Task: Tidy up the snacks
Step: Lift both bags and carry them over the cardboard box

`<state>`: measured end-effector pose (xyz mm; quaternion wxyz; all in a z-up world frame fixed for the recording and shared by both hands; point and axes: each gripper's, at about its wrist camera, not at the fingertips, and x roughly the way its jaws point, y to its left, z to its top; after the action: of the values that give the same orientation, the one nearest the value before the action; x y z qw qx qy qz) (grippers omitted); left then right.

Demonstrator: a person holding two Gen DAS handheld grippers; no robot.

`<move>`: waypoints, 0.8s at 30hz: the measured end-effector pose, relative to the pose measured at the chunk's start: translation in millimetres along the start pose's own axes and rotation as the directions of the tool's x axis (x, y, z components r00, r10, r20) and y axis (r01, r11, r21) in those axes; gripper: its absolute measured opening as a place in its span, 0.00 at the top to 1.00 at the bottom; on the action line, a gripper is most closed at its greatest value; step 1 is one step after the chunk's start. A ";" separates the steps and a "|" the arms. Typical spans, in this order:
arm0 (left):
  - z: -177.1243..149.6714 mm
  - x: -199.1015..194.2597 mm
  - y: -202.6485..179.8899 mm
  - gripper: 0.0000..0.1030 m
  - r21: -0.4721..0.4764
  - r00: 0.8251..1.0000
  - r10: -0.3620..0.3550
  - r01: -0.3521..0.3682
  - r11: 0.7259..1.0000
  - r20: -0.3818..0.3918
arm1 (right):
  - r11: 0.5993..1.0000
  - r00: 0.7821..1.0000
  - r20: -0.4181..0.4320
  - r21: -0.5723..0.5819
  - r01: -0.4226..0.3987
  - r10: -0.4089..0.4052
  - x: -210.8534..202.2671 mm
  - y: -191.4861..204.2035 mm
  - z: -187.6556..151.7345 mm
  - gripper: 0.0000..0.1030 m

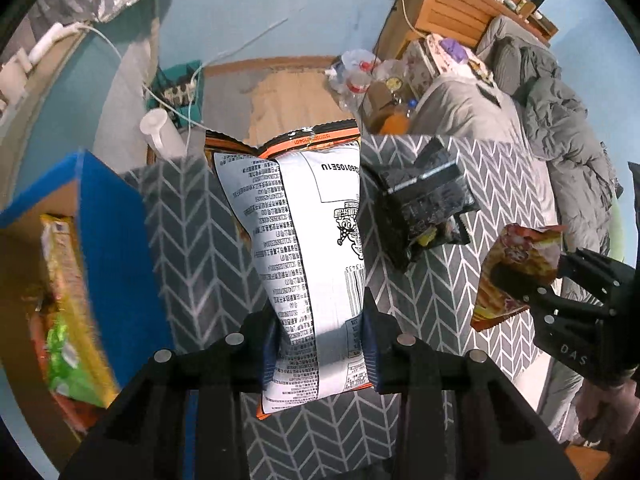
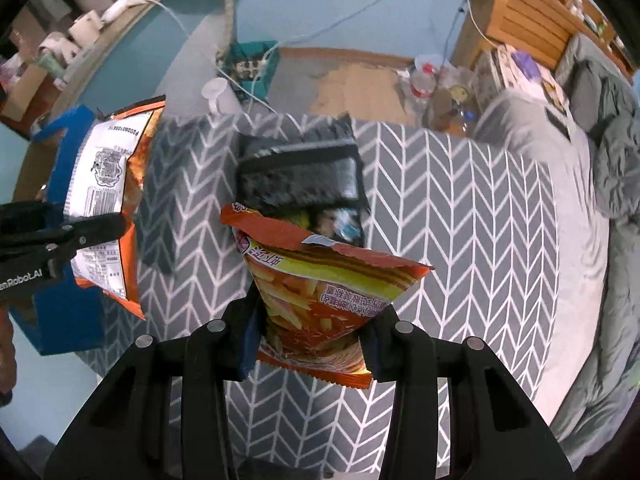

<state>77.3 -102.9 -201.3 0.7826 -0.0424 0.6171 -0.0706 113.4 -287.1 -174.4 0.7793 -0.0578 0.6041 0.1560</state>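
My left gripper (image 1: 320, 344) is shut on a white-backed, orange-edged snack bag (image 1: 308, 248) and holds it above the grey chevron cloth (image 1: 192, 224); this bag also shows in the right wrist view (image 2: 106, 196). My right gripper (image 2: 308, 344) is shut on an orange-red snack bag (image 2: 320, 292), which also shows in the left wrist view (image 1: 516, 272). A black snack bag (image 2: 298, 178) lies on the cloth ahead of both grippers, also in the left wrist view (image 1: 424, 200). A blue cardboard box (image 1: 104, 240) with several snack packs (image 1: 68, 292) inside stands at the left.
A bed with a grey duvet (image 1: 568, 128) runs along the right. Bottles and clutter (image 1: 360, 76) sit on the floor beyond the cloth. A wooden shelf (image 1: 460, 4) stands at the back right. A power strip with cables (image 1: 180, 92) lies at the back left.
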 end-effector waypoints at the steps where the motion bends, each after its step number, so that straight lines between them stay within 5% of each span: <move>1: -0.4 -5.4 1.4 0.65 0.001 1.000 0.001 -0.001 1.000 0.011 | 1.000 1.000 0.007 -0.011 -0.001 0.001 -2.5 3.5 2.9 0.61; 24: -28.3 -110.1 81.0 0.65 -0.151 0.982 0.057 -0.030 0.988 0.180 | 0.971 0.989 0.074 -0.211 -0.113 0.131 -39.2 106.0 51.1 0.61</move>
<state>29.3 -4.5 -114.7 0.8323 -0.0929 0.5465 -0.0034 118.7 -179.5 -112.9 0.7836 -0.0944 0.5525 0.2679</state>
